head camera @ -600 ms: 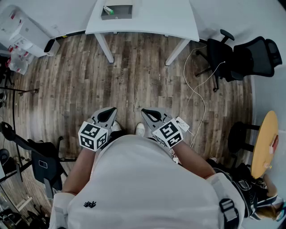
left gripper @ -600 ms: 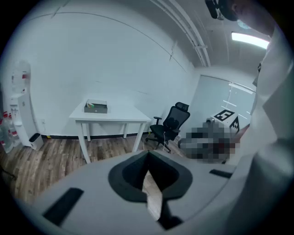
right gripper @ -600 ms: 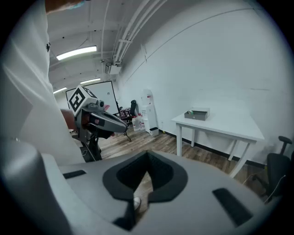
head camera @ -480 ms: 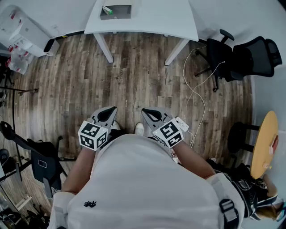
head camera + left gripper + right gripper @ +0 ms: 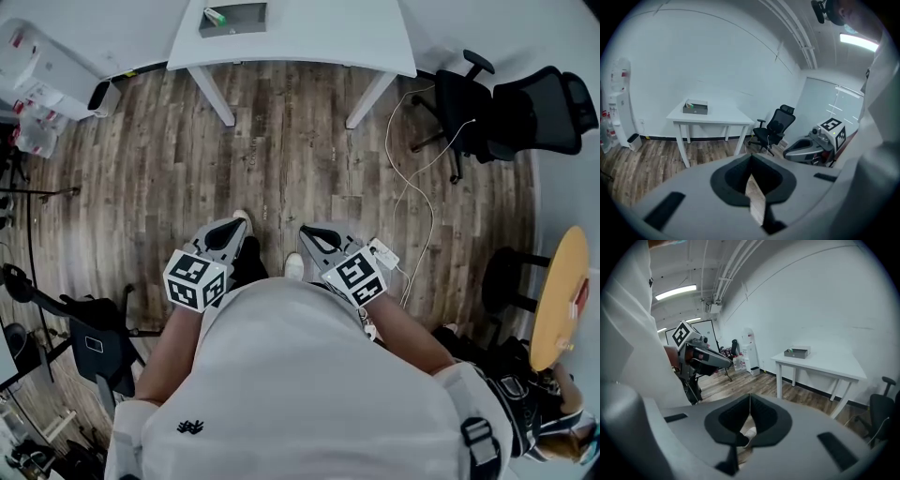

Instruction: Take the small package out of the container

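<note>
The left gripper [image 5: 234, 227] and right gripper [image 5: 307, 232] are both pressed together and empty, held at the waist. Well ahead of them, on the table [image 5: 319, 37], sits the container [image 5: 239, 30] with the small package [image 5: 215, 16] at its left end. It lies roughly straight ahead of the left gripper, which looks slightly nearer.

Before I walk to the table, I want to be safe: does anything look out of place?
Only one thing: a white cable trails loose across the wooden floor from the black chair toward the person's feet, so it could trip someone.
</note>
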The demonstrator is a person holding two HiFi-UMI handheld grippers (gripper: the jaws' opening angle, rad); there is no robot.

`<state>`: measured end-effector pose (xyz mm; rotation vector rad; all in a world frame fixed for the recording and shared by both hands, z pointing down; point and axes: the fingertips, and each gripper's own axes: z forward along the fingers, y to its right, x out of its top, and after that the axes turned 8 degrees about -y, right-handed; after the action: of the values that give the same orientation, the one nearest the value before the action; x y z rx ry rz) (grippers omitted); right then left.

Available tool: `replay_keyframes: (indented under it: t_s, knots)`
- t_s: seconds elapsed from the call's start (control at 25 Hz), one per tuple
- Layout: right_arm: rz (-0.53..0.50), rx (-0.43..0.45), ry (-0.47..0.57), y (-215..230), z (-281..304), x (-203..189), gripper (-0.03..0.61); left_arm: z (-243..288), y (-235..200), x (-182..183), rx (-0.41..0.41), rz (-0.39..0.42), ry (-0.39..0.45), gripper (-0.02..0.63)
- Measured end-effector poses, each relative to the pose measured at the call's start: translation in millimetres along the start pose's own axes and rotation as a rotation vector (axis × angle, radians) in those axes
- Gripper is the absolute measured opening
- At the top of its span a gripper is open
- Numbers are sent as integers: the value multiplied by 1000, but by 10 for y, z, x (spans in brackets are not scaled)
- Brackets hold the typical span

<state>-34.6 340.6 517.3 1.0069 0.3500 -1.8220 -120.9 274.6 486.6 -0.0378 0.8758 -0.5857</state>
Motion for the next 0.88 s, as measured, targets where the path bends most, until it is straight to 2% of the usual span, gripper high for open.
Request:
replay_keyframes:
  t_s: [0.28, 0.56, 0.8, 0.88]
  knots:
    - [64, -81, 22, 528, 305, 360, 12, 411, -556, 389, -60, 10, 20, 8]
    - [83, -135, 5, 1095, 834, 1128, 52, 706, -1459, 1159, -87, 29, 46, 8]
    - [85, -153, -5, 1375, 1306, 1641, 52, 861, -2162, 1555, -91, 54, 51, 10]
    - [81, -160, -7, 1456, 1403, 1759, 52, 918, -2350, 1654, -79, 43, 56, 50]
